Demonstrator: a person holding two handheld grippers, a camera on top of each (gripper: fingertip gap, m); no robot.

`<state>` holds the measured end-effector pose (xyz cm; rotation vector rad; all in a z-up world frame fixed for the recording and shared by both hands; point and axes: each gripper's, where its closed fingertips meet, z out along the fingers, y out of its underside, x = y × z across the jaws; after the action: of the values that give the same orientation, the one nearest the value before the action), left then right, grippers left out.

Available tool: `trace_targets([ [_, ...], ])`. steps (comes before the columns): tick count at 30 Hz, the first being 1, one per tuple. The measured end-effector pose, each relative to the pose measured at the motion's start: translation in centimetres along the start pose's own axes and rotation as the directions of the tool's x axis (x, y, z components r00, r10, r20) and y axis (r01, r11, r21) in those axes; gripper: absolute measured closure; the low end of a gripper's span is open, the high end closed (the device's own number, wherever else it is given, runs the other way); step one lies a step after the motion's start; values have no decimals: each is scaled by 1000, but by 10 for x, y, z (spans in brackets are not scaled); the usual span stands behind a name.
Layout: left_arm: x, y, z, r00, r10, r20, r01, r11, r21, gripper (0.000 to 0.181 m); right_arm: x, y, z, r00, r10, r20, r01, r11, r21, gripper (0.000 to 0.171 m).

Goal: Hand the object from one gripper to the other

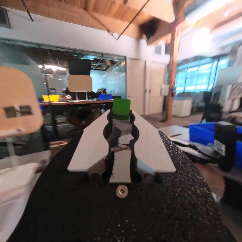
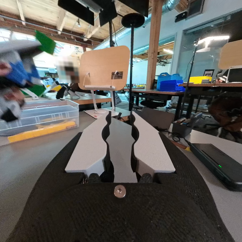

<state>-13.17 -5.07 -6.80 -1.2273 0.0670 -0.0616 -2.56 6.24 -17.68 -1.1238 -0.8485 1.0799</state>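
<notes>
Left wrist view: left gripper (image 1: pixel 121 113) pinches the block (image 1: pixel 121 109) at its tips (barely), so the spread, empty right gripper (image 2: pixel 120 115) should approach squarely.

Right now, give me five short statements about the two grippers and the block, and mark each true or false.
1. The left gripper grips a green block at its fingertips. True.
2. The right gripper holds a green block. False: nothing sits between its fingers.
3. The right gripper's jaws stand apart. True.
4. A clear plastic box lies on the table to the left in the right wrist view. True.
5. The green block is resting on the table. False: it is held in the air.
</notes>
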Motion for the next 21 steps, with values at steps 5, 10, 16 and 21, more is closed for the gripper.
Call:
trace_targets([
  [5, 33, 72, 31, 940, -261, -222, 270, 963, 14, 156, 17, -4, -9, 998, 55, 18, -55, 998, 9, 134],
  [10, 49, 117, 25, 820, -427, -381, 414, 902, -120, 157, 1, -4, -11, 983, 104, 151, -102, 995, -18, 143],
  [16, 51, 123, 25, 621, -646, -445, 621, 751, -223, 157, -37, -3, -5, 940, 120, 320, -113, 993, -42, 117],
  [21, 69, 124, 24, 326, -819, -473, 747, 529, -402, 157, -61, 2, -8, 828, -524, 200, 527, 849, 39, 125],
])
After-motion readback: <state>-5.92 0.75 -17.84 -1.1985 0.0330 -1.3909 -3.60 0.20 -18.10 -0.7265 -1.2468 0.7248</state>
